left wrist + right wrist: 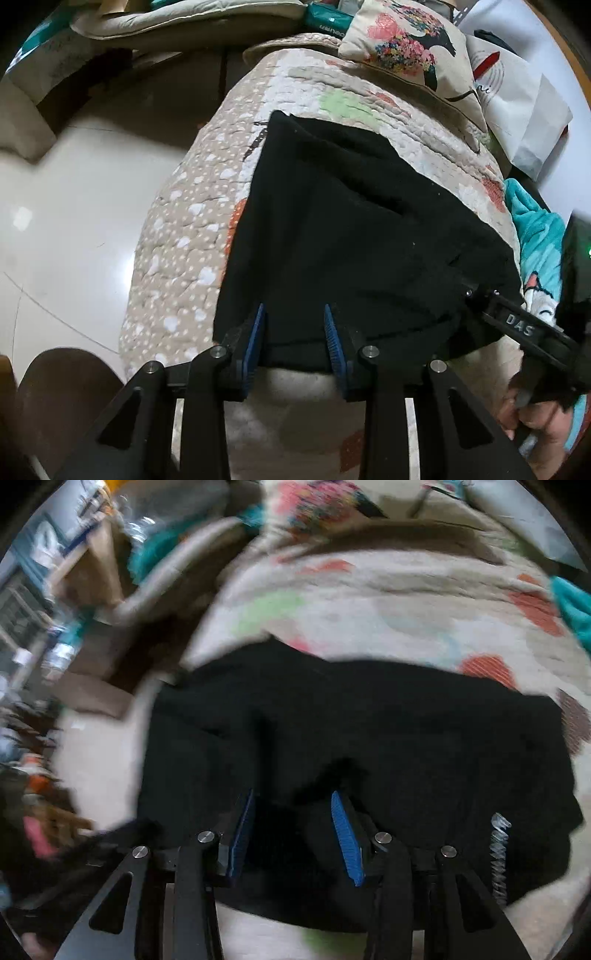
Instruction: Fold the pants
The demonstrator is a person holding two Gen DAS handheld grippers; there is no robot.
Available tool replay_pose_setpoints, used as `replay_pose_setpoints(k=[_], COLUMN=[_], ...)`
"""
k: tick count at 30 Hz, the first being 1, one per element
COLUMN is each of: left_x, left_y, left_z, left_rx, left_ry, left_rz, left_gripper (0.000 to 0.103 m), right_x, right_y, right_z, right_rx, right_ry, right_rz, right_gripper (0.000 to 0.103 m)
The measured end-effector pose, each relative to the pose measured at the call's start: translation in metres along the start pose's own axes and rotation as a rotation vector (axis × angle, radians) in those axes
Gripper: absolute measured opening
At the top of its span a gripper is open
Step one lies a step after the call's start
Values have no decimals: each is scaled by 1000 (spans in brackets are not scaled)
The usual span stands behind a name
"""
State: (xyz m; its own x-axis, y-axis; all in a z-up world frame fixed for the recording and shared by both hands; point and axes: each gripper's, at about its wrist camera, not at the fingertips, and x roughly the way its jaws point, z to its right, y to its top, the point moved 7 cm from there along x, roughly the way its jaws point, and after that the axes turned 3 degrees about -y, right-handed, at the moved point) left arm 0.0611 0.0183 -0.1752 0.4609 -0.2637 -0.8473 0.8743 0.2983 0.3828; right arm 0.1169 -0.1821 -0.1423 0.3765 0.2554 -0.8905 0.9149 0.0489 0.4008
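Observation:
Black pants (pixel 351 229) lie in a folded heap on a patterned quilt (pixel 184 229); they also fill the middle of the blurred right wrist view (pixel 369 731). My left gripper (pixel 294 317) is open, its blue pads (pixel 255 343) at the pants' near edge with cloth between them. My right gripper (pixel 293 805) is open over the pants' near edge, dark cloth between its blue pads (pixel 347 838). The right gripper's body shows in the left wrist view (pixel 524 325), resting on the pants' right corner.
A floral cushion (pixel 410 48) and white paper bags (pixel 517 92) sit at the quilt's far end. A teal blanket (pixel 543 236) lies to the right. Pale tiled floor (pixel 55 240) is to the left, with clutter beyond. A brown stool (pixel 62 398) stands at lower left.

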Motion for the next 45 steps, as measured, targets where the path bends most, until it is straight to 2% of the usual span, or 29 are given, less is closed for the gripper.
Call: replay_pose_setpoints(k=[2,4,6,9,12,16,18,19,20,27,28,30,32,34,36,39,42,45], left_x=[-10,-17,-20,-23,-26,-30,-31,-31,-29,-5,2,13,15,15,16,16,17,14], left_y=[2,5,6,4,-1,-2,-1,0,0,2,0,-5,-7,-7,-6,-4,-1,2], left_z=[6,16,25,28,19,5,0,-2,-4,-11,-14,-21,-28,-33,-37,-45,-64,-76], left_rx=[15,39,38,15,-23,-67,-80,-87,-95,-84,-87,-104,-126,-146,-167,-195,-250,-322], left_ry=[-3,-3,-19,-24,-14,-2,3,4,3,23,23,22,11,-10,-25,-32,1,-31], left_rz=[22,48,59,63,70,81,90,91,88,58,41,15,22,20,19,23,35,18], left_gripper=[33,36,36,36,36,37,38,38,39,42,44,50,60,62,63,64,64,63], right_x=[-11,-28,-44,-57,-50,-18,-6,-4,-3,-12,-11,-8,-9,-11,-13,-20,-42,-70], right_y=[-5,-5,-1,7,9,5,-3,-11,-13,-9,-9,-9,-11,-12,-13,-13,-11,-15], right_z=[24,44,47,27,-8,-37,-44,-43,-44,-11,-8,-3,6,14,24,41,70,107], right_rx=[108,176,194,143,38,-33,-50,-54,-53,12,21,51,93,134,171,239,327,433], right_ry=[58,69,160,299,352,334,336,345,336,217,211,216,221,240,230,244,220,208], right_rz=[22,64,116,150,141,82,57,47,38,62,52,24,16,15,15,29,106,188], right_gripper=[43,47,47,47,47,47,42,20,12,10,11,22,40,41,50,50,51,51])
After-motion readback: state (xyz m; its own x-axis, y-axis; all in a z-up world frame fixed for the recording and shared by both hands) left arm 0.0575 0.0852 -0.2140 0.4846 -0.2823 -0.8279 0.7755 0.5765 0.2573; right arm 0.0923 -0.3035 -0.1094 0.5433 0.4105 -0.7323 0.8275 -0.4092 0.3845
